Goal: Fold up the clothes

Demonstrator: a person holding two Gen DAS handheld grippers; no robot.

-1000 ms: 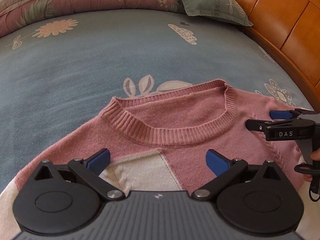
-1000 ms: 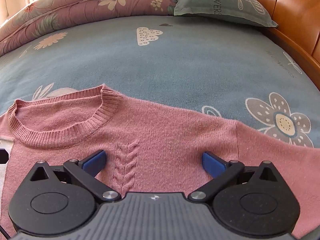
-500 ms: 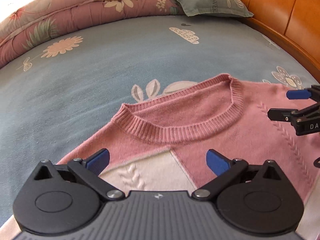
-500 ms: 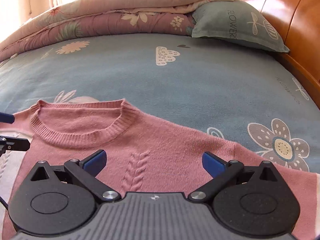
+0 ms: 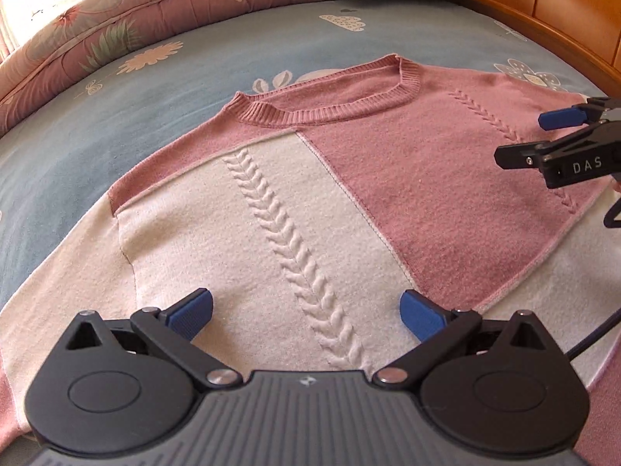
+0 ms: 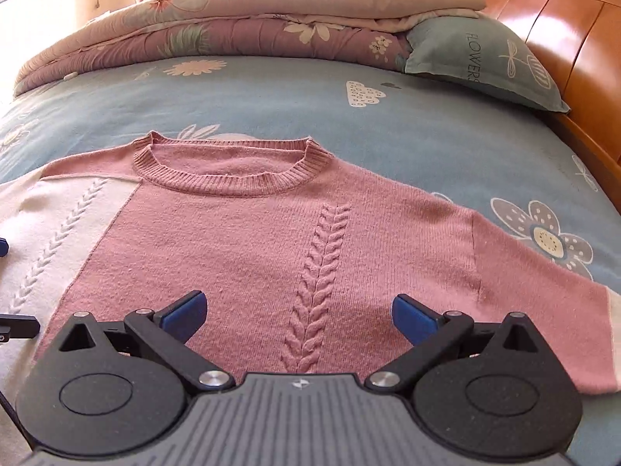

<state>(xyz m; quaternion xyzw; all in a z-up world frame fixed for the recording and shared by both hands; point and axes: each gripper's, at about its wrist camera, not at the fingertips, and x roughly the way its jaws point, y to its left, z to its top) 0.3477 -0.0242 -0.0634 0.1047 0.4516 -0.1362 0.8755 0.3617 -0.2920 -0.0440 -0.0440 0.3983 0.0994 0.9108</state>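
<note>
A pink and cream knitted sweater lies flat and face up on the bed, its ribbed collar pointing away from me. In the right wrist view the sweater fills the foreground, with a pink sleeve stretching to the right. My left gripper hovers open above the cream panel and its cable braid, holding nothing. My right gripper hovers open above the pink panel, nothing between its fingers. From the left wrist view the right gripper shows at the right edge over the pink part.
The sweater rests on a blue floral bedsheet. A folded pink quilt lies along the far side, with a teal pillow next to it. A wooden headboard runs along the right.
Both grippers have drawn back and upward from the collar, so much more of the sweater's body shows. Both stayed open and the sweater has not moved.
</note>
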